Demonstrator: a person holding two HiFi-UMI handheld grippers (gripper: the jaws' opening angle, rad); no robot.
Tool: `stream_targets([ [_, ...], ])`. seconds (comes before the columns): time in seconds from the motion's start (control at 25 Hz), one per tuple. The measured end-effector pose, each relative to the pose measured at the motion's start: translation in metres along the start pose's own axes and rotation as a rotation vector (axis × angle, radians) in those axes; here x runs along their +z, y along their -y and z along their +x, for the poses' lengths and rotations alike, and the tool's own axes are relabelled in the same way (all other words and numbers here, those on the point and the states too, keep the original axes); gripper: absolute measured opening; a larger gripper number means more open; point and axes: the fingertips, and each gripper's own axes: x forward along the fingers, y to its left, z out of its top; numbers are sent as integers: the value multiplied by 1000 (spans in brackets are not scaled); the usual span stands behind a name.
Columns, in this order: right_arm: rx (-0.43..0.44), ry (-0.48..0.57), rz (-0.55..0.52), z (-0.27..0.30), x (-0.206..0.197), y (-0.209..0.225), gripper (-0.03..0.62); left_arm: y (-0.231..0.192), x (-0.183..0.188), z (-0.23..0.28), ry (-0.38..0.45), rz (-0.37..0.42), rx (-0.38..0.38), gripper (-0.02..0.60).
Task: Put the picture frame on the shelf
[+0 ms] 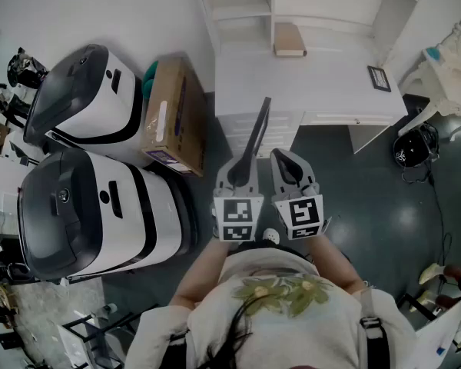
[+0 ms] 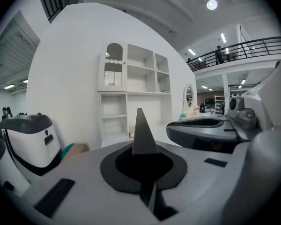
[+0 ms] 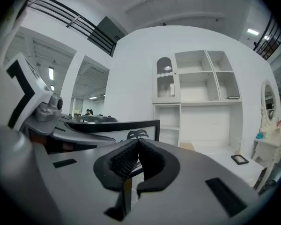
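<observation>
Your right gripper (image 3: 137, 142) has its black ribbed jaws closed together. A black-framed palm-print picture (image 3: 150, 133) shows just beyond them, with white shelving (image 3: 196, 93) farther back.

"What's the room like?"

"White wall (image 1: 100, 6), dark floor (image 1: 346, 198), and a white desk (image 1: 307, 91) below a tall white shelf unit (image 2: 140, 76)."

"And the light?"

"There's a round ceiling lamp (image 2: 211, 4), with strip lights past a railed upper walkway (image 2: 246, 48). An oval mirror (image 3: 267, 96) stands to the right of the shelf unit."

Grey L claw (image 1: 243, 164), R claw (image 1: 286, 158), b&w marker cubes (image 1: 239, 220); white floral tee (image 1: 280, 306), dark straps (image 1: 373, 337)
</observation>
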Motion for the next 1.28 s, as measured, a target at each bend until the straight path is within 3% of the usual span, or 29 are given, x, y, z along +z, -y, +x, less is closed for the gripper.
stream_targets([
  [0.6,9,-6,34,5,-21,27,32,11,-8,26,-18,-30,23,34],
  [1.28,-37,-80,32,153,-35,58,32,-85,-5,147,-60,-54,-34,34],
])
